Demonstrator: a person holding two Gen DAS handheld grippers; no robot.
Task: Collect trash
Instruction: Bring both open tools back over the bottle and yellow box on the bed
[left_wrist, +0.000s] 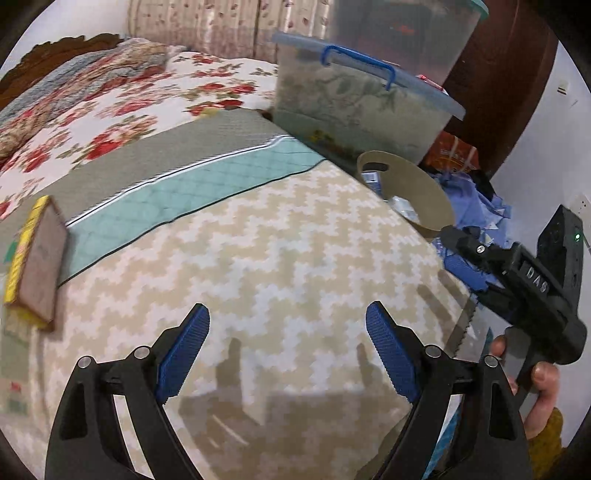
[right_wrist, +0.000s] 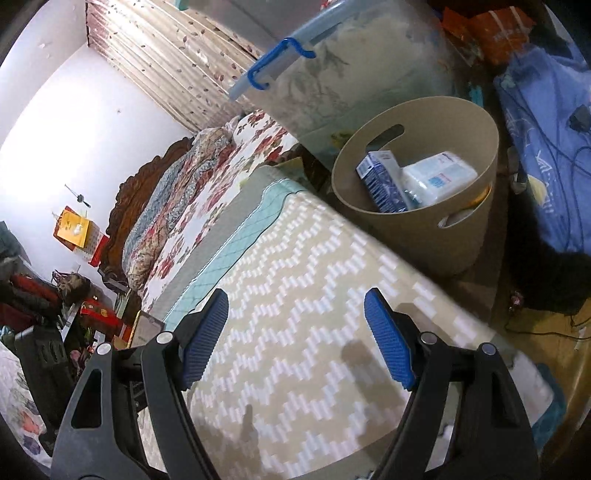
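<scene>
Both grippers empty above the zigzag mat; trash lies in the beige bin.

Left gripper (left_wrist: 288, 347) and right gripper (right_wrist: 295, 332): jaws spread wide, nothing between the blue pads. Beige bin (right_wrist: 454, 236) stands just beside the zigzag mat's (right_wrist: 295, 295) edge and holds a blue carton (right_wrist: 380, 181) and a white packet (right_wrist: 439, 177). A yellow-edged box (left_wrist: 37, 258) lies on the mat's far side from the bin.

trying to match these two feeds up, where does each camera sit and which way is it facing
Left wrist: sits on the left gripper, looks down across the zigzag blanket toward a box; its open fingers, the right gripper's body and a hand show.
Right wrist: sits on the right gripper, faces over the bed edge toward the beige bin; only its open fingers show.
Shared: blanket, bin, lidded storage tub.
</scene>
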